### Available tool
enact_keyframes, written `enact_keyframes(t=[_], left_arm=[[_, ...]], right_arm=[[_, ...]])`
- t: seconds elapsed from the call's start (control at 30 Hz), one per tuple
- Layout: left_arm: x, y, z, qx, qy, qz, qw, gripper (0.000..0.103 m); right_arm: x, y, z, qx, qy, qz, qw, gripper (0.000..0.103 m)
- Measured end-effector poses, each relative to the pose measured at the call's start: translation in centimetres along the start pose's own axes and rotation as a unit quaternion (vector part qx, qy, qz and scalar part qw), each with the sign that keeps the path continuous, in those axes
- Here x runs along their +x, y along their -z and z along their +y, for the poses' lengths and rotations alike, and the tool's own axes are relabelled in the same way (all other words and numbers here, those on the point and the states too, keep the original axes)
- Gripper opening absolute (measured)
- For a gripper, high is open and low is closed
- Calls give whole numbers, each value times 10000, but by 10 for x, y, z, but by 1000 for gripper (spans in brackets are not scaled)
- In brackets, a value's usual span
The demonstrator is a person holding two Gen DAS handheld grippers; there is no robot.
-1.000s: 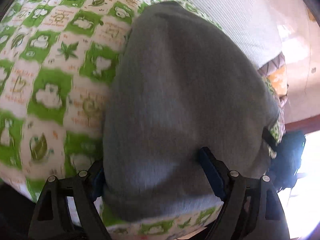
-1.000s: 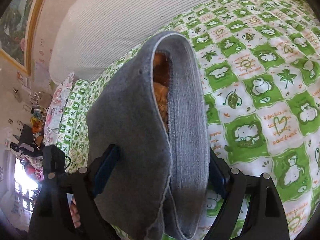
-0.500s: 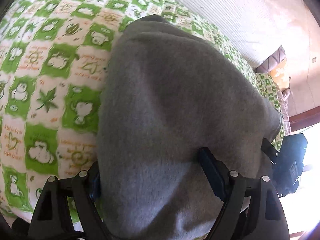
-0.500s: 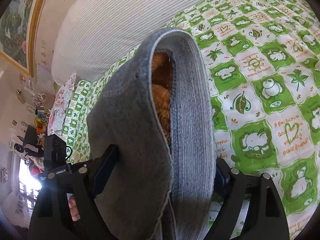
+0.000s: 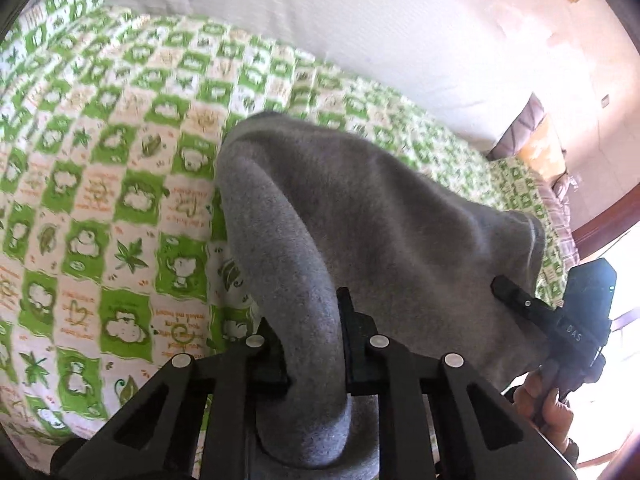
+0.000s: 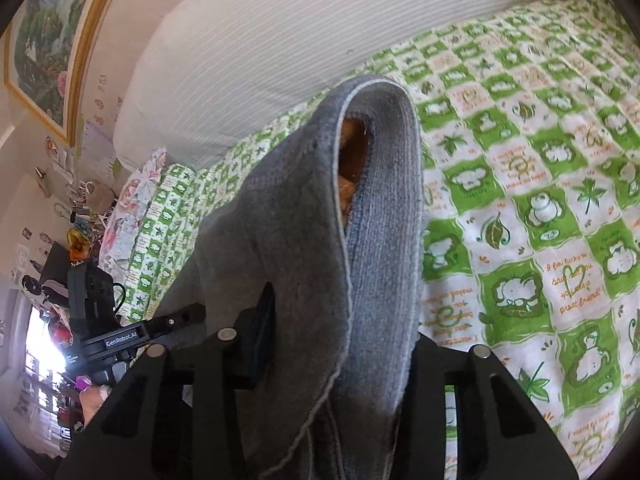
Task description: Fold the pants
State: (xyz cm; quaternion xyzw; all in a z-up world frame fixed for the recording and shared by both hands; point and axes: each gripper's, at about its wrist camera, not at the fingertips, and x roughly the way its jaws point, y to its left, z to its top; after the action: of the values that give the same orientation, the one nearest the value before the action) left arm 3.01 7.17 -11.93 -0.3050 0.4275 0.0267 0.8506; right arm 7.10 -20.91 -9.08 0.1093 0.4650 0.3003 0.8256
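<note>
Grey fleece pants hang lifted over a green-and-white checked bedsheet. My left gripper has its jaws closing, and the pads press a rolled fold of the cloth between them. In the right wrist view the ribbed waistband gapes and shows an orange lining. There my right gripper is closing on that waistband; its left pad touches the cloth and the other is hidden behind it. Each view shows the other gripper at the pants' far edge.
A long white striped bolster lies along the far side of the bed. A floral pillow and a gold-framed picture are at the left. A hand holds the right tool beside a bright window.
Both grippers went from wide apart around the cloth to pinched on it. The left one rose and now grips a narrow rolled fold; more bedsheet shows below.
</note>
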Motion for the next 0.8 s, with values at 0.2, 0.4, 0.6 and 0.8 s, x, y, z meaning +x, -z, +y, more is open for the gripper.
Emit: enact_keyframes(t=[0.2,0.4,0.6,0.8], left_arm=[[-21,-7,-4,35,47,-287,9996,16],[-47,-19,7,-27,39,-632,9980,16],[-58,-35,27,-150,-142,-804,9966,16],[-55,-51,48,-300,-328,-828,9956,16]], right_arm=[[-7,-10,26,-168,-171,-143,9996,39],[0,-26,54,-432,-337,-200,9983,39],[23,-44,77,-693,-498,-127,9963,39],[52,-56,88,-779,-603,9,9951,39]])
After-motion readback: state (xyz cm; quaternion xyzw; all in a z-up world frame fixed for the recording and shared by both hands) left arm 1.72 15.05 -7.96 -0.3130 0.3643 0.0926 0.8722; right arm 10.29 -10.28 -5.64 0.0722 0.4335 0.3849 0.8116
